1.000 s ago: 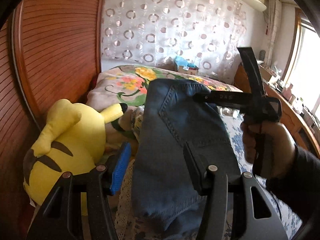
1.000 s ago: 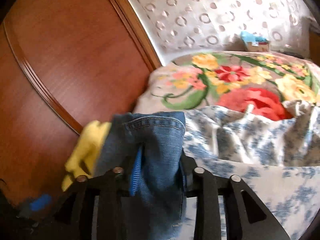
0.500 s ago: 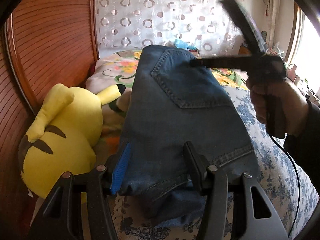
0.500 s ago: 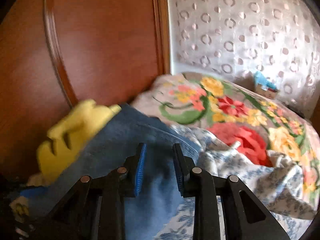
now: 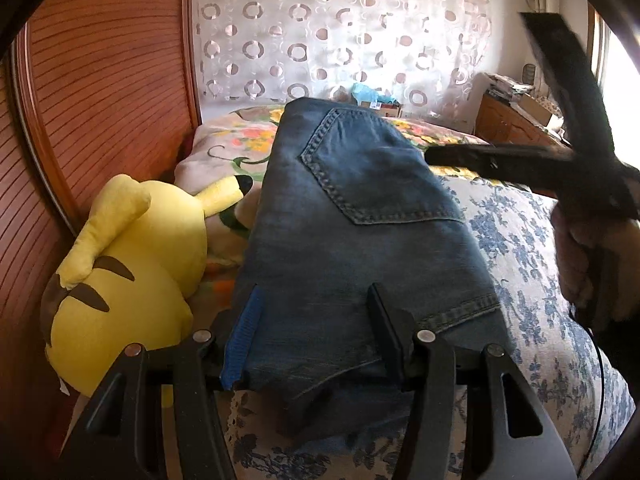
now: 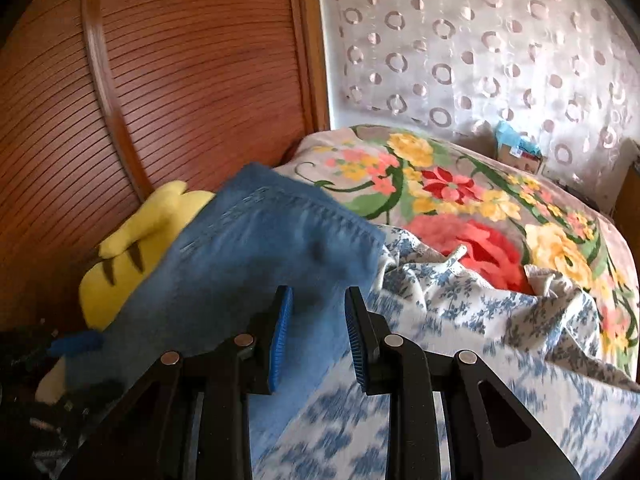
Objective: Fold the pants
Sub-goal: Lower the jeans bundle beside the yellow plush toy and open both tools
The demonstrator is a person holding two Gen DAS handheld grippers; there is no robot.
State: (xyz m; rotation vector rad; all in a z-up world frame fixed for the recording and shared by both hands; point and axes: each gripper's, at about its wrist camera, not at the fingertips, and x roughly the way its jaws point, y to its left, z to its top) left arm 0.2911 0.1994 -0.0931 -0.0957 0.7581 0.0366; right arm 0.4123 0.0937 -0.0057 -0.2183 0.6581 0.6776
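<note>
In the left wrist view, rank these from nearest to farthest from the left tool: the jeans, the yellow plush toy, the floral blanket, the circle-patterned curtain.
1. jeans: between the fingers of the left tool, on the bed.
2. yellow plush toy: just left, against the wooden headboard.
3. floral blanket: beyond the jeans, further up the bed.
4. circle-patterned curtain: on the back wall, farthest.

Right tool (image 6: 317, 334) off the jeans (image 6: 256, 264)

A ribbed reddish wooden headboard (image 5: 100, 92) rises at nine o'clock; a white sheer curtain with ring patterns (image 5: 340, 32) hangs at twelve, while daylight floods a window (image 5: 618, 64) at two o'clock.
</note>
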